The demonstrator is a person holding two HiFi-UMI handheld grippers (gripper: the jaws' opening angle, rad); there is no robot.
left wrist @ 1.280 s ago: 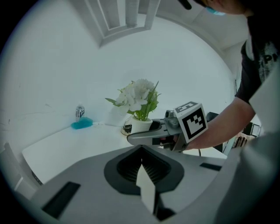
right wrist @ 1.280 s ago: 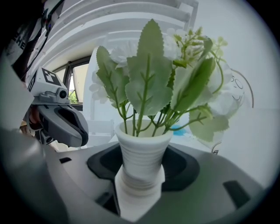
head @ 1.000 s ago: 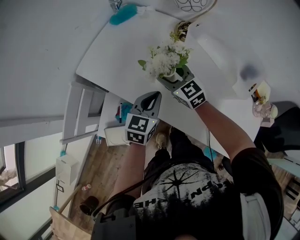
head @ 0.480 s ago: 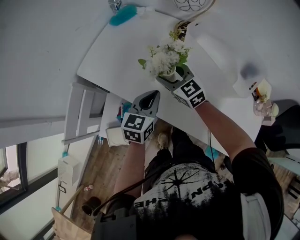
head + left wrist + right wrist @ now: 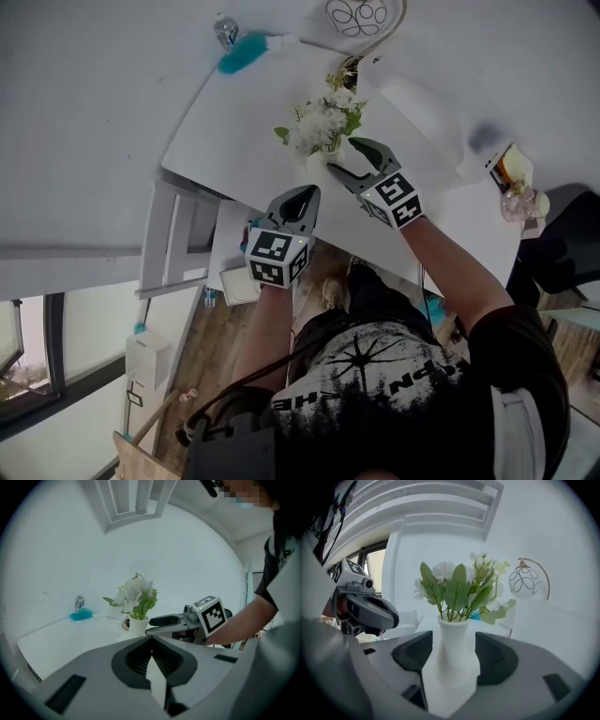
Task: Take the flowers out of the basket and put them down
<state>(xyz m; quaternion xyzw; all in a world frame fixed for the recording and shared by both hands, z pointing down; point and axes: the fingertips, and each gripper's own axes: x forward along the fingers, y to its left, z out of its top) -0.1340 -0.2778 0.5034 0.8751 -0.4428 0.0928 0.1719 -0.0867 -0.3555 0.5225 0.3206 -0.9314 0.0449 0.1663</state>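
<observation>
1. Closest to the person, the left gripper (image 5: 305, 191) hangs off the near edge of the surface (image 5: 234, 122). Its jaws are pressed together with nothing between them.
2. Just past it, the right gripper (image 5: 356, 161) has let go. Half a second ago its jaws were clamped on the white vase (image 5: 452, 639). Now they stand well apart, with the vase between them and a gap on either side.
3. The vase stands upright on the surface with the flowers (image 5: 457, 590) in it, so the put-down looks done. What seems left is drawing the right gripper back without nudging the vase.
4. Farther back lie a teal object (image 5: 244, 42) and a small can (image 5: 225, 28), and beyond the flowers a wire hoop ornament (image 5: 361, 14).
5. No basket can be picked out in any view. The vase's foot is hidden behind the right jaws, and from the head view its white body barely separates from the white surface.
</observation>
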